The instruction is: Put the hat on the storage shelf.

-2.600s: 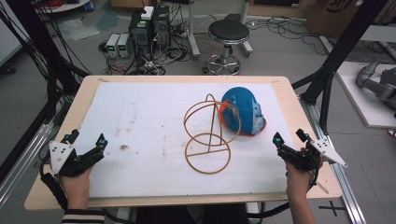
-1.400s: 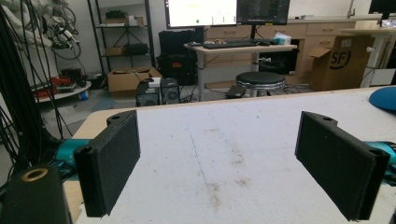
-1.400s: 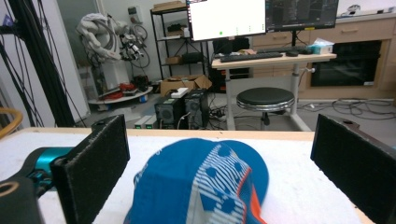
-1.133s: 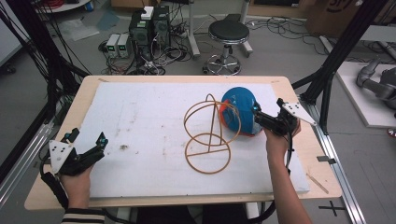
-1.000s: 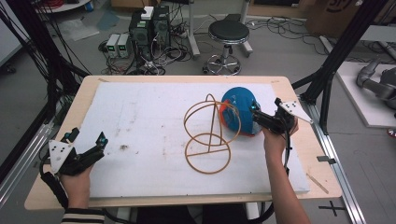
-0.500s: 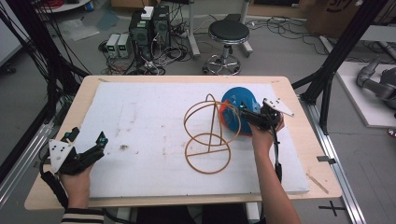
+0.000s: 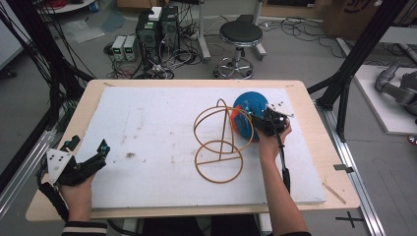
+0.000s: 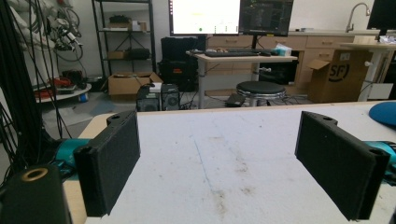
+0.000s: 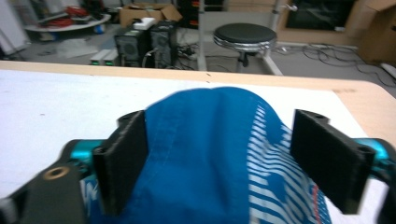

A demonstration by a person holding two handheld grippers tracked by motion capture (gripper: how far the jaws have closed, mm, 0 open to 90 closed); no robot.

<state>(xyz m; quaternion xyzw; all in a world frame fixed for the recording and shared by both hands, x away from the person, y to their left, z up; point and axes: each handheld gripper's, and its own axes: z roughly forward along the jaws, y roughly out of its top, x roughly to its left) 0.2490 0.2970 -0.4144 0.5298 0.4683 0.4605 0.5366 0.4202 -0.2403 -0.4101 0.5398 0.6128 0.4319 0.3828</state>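
Where the right gripper [image 7: 260,123] hung at the table's near right corner in the earliest picture, it has since travelled forward and inward and now lies against the blue cap [image 7: 248,105] on the right half of the white foam board [image 7: 147,128], beside the gold wire stand [image 7: 221,142]. Across those same pictures the left gripper [image 7: 88,157] has stayed at the near left corner, its jaws spread with bare board between them. From above, the cap is partly screened by the right gripper and the wire hoops, so how the jaws sit on it is hard to read there. Seen from the right gripper view, the blue cap [image 9: 210,154] bulges up between the two black jaws, which stand wide apart: the left pad [image 9: 123,158] touches the fabric, while the right pad [image 9: 327,158] stands just off it, so nothing is pinched. White stripes show on the cap's right side there. Looking along the left gripper [image 8: 224,163], a sliver of the cap [image 8: 383,113] shows far off at the right edge.
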